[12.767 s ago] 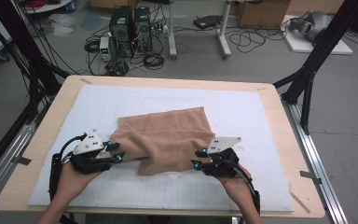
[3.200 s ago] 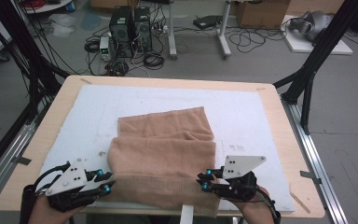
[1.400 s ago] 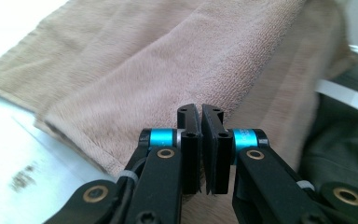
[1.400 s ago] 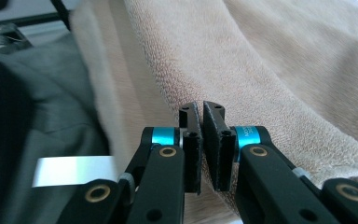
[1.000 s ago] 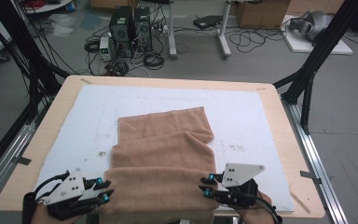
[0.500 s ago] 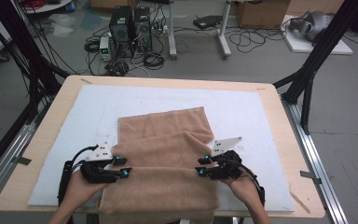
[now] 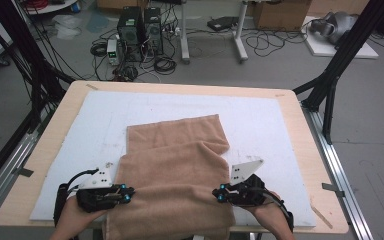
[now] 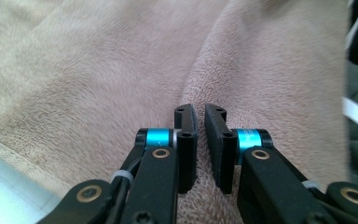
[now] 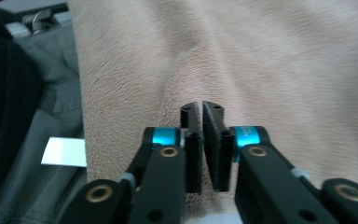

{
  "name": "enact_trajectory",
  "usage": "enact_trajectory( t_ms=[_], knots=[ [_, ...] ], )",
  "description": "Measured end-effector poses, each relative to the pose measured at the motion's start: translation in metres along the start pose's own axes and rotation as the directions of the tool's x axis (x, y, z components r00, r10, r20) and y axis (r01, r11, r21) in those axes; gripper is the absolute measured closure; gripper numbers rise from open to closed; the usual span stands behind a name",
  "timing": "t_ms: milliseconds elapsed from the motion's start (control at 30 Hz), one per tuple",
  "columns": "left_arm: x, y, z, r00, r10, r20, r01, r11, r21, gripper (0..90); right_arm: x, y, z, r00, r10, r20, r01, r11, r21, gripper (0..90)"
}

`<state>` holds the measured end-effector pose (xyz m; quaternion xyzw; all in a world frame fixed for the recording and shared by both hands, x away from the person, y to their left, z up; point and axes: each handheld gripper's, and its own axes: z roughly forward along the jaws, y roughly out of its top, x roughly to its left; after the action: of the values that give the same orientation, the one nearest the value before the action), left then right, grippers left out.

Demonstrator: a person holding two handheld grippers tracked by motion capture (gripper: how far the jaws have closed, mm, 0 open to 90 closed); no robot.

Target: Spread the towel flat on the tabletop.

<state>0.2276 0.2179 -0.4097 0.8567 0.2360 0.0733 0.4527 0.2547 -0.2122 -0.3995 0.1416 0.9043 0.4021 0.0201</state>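
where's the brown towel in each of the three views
High view: the brown towel lies mid-table, its near edge hanging over the front between both grippers.
Left gripper view: the towel spreads behind the near-shut jaws.
Right gripper view: it covers the centre and right.
Shared landmark: the ridge of cloth pinched at each gripper's jaws.

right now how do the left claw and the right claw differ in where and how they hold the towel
The left claw grips the towel's left edge; the right claw grips its right edge. The right claw's grey plate tilts up steeply, while the left claw's plate lies lower and flatter. Both are closed on a raised ridge of cloth near the table's front edge.
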Motion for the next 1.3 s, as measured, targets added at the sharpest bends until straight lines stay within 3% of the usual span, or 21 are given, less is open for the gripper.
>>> enact_trajectory(
  t_ms=[133,267,433,600,700,767,833,1200,1300],
  knots=[
    [0.006,0.011,-0.009,0.9987,0.01,-0.049,-0.012,0.9992,-0.038,70.8,-0.016,0.0,-0.01,0.9942,0.05,0.095,-0.046,0.998,-0.041,76.4],
    [0.024,0.017,-0.007,0.9931,-0.007,-0.117,0.0,0.9984,-0.057,68.5,-0.033,-0.001,-0.004,0.9856,0.071,0.153,-0.067,0.997,-0.03,72.9],
    [0.043,0.013,0.015,0.9841,-0.004,-0.178,0.012,0.9991,0.04,68.7,-0.052,-0.009,0.014,0.9802,0.105,0.167,-0.109,0.994,0.013,65.5],
    [0.053,-0.003,0.036,0.99,-0.054,-0.13,0.072,0.9877,0.139,66.7,-0.053,-0.015,0.031,0.9815,0.096,0.166,-0.113,0.989,0.092,63.3],
    [0.048,-0.006,0.036,0.9885,-0.051,-0.142,0.067,0.9914,0.112,68.9,-0.053,-0.018,0.03,0.9828,0.111,0.148,-0.122,0.99,0.068,77.9],
    [0.046,-0.007,0.035,0.9892,-0.044,-0.14,0.06,0.9917,0.113,77.1,-0.053,-0.017,0.029,0.9865,0.094,0.134,-0.105,0.992,0.074,84.6],
    [0.042,-0.006,0.035,0.9915,-0.03,-0.127,0.045,0.9922,0.117,84.3,-0.05,-0.015,0.028,0.9892,0.084,0.12,-0.095,0.991,0.09,85.4],
    [0.016,-0.008,0.011,0.9992,-0.023,-0.032,0.025,0.9985,0.05,85.9,-0.016,-0.006,-0.008,0.9967,0.02,0.078,-0.024,0.998,0.054,85.4],
    [0.007,-0.009,0.005,1.0,-0.006,-0.003,0.006,0.9988,0.049,86.0,-0.006,-0.005,-0.016,0.9978,0.0,0.066,-0.004,0.998,0.055,85.2]
  ],
)
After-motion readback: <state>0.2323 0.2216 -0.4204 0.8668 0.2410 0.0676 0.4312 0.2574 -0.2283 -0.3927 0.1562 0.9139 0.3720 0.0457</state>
